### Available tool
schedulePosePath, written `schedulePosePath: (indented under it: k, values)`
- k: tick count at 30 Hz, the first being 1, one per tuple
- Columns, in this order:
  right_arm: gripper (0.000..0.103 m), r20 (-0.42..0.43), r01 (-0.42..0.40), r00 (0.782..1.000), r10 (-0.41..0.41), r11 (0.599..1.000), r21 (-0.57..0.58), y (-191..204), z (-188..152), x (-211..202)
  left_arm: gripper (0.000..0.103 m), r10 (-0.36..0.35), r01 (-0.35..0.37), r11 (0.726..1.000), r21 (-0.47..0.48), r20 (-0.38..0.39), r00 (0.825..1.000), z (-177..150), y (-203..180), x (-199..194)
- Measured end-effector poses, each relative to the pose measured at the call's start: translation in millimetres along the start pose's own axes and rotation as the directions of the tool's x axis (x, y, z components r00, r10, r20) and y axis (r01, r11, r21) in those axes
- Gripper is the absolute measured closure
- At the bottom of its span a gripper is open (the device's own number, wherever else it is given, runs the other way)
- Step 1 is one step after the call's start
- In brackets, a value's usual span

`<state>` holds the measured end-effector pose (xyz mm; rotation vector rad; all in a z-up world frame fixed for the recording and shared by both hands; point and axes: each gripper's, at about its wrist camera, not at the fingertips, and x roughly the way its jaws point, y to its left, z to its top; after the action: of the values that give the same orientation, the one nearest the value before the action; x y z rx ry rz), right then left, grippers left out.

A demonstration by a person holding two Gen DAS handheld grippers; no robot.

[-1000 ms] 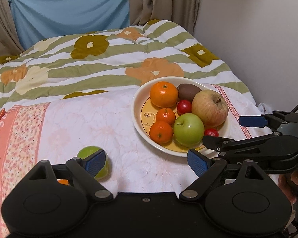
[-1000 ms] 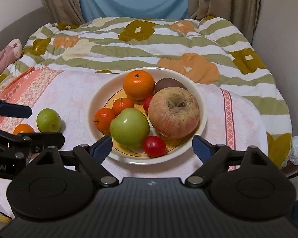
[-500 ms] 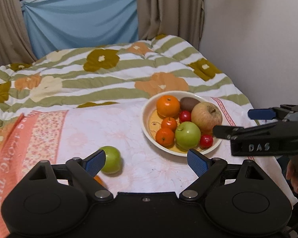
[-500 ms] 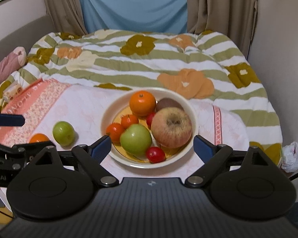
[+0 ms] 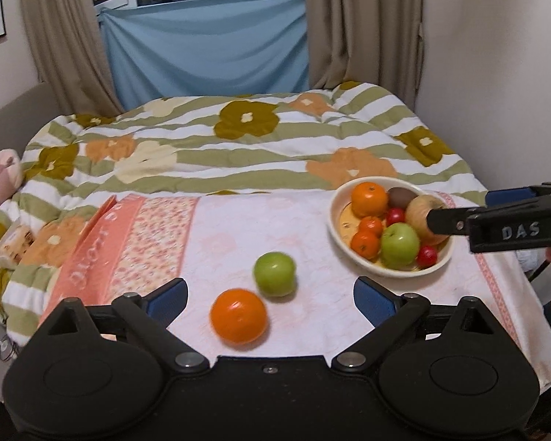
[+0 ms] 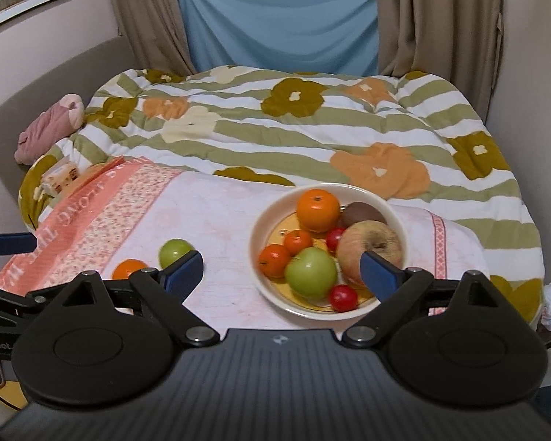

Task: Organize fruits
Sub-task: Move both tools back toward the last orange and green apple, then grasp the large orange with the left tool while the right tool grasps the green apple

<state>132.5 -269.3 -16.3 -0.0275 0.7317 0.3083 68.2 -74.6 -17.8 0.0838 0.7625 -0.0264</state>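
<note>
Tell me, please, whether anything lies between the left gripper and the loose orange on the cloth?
Nothing visible does. The orange lies on bare cloth just ahead of the left gripper, whose jaws are opening with nothing between them; the green apple sits beyond it.

We see a bowl (image 6: 395,217) of fruit on a towel (image 6: 216,220) spread over the quilt (image 6: 312,132). Left of the bowl, an apple (image 5: 274,273) and orange (image 5: 238,316) lie touching, the orange nearer us.
</note>
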Motion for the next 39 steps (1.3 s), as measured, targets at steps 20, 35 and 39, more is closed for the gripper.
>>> schedulePosePath:
  k: [20,35,39]
  values:
    - [0.000,-0.086,0.077,0.994,-0.065,0.987,0.142,87.9,-1.7,43.2,0.004,-0.171,0.182,0.969,0.167,-0.075,0.982,-13.6,79.1,37.5]
    - [0.000,-0.127,0.146,0.985,-0.119,0.963,0.228,121.6,-14.7,123.9,0.007,-0.392,0.429,0.833,0.349,-0.175,0.903,-24.7,83.0,126.1]
    - [0.000,-0.136,0.155,0.983,-0.125,0.957,0.245,122.5,-18.5,140.0,0.014,-0.418,0.468,0.802,0.372,-0.212,0.883,-30.8,77.8,143.6]
